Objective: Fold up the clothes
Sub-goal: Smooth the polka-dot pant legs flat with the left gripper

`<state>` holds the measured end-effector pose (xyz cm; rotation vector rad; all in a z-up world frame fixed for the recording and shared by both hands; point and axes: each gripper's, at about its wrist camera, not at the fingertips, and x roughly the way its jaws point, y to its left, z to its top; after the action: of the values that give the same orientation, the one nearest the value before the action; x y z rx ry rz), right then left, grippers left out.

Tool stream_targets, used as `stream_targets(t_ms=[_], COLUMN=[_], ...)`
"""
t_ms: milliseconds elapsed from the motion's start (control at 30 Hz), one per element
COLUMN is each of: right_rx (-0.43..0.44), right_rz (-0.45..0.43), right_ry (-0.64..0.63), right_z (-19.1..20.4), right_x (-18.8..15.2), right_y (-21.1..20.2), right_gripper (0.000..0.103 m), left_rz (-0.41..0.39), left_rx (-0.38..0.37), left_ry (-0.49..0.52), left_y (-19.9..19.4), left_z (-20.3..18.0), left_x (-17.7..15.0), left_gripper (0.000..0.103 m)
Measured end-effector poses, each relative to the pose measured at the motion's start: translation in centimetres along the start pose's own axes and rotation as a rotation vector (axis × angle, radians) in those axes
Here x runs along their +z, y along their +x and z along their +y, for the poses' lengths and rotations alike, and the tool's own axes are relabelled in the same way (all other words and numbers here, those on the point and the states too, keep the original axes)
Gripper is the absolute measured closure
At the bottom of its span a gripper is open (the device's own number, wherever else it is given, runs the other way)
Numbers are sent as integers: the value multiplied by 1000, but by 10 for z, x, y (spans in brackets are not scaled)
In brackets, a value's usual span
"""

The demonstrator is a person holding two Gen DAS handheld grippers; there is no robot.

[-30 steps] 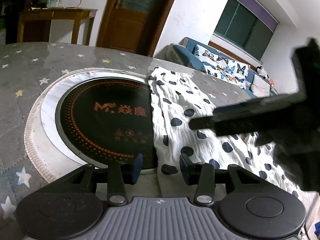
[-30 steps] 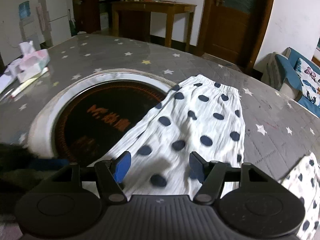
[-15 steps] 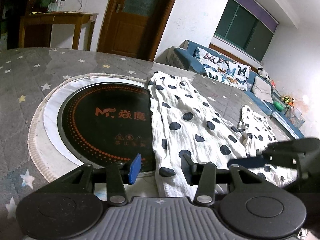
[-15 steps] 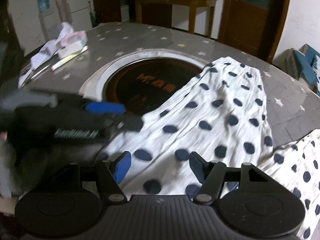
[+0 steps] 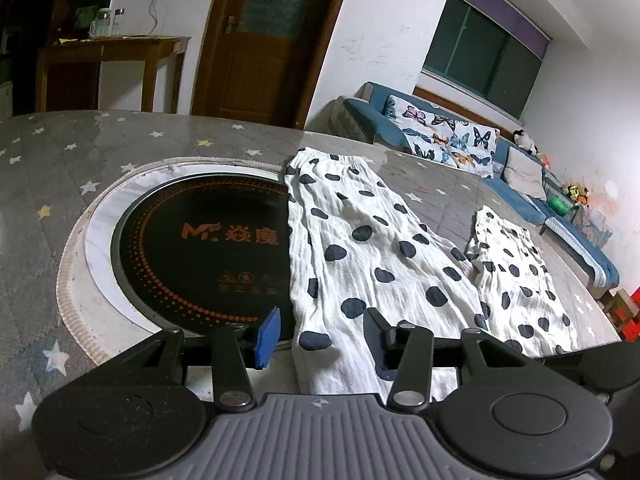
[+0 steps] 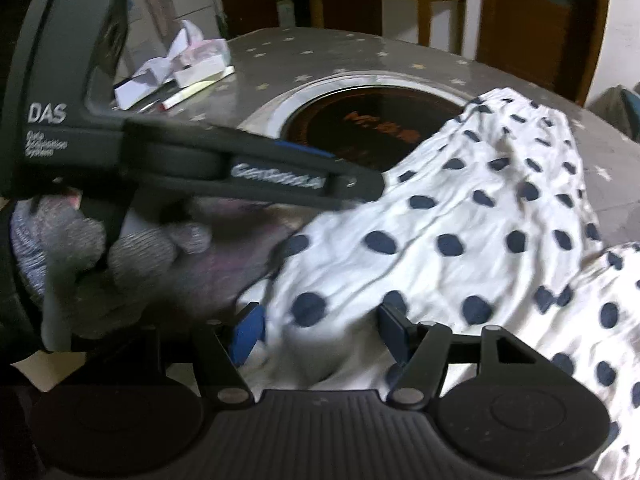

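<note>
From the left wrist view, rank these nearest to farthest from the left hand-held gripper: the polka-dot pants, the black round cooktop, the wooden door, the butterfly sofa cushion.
1. Polka-dot pants: hem lies between the opening jaws of the left hand-held gripper.
2. Black round cooktop: just ahead, left.
3. and 4. Wooden door, far behind the table's edge, and butterfly sofa cushion, far right: too close to call.

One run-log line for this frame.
stage: pre-grasp | left gripper: open over polka-dot garment hem | right gripper: open over same garment
</note>
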<state>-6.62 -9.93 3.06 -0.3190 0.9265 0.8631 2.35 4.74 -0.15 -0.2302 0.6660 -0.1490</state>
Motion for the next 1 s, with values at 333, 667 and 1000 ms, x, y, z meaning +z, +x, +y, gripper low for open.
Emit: stream_targets(t_ms=[333, 667, 1000], right_rx=[-10, -118, -235], right_rz=[-84, -184, -272], right_ry=[28, 118, 254], right_z=[-4, -32, -63], right_x=[-14, -42, -81], right_y=[-33, -69, -96], right_gripper=[38, 38, 38], left_rz=[-1, -28, -34], left_rx=[29, 27, 7], left_ry=[24, 69, 83], left_y=[-4, -15, -29], left_z=[-10, -29, -28], left_x=[-1, -2, -9], left_gripper=[53, 55, 55])
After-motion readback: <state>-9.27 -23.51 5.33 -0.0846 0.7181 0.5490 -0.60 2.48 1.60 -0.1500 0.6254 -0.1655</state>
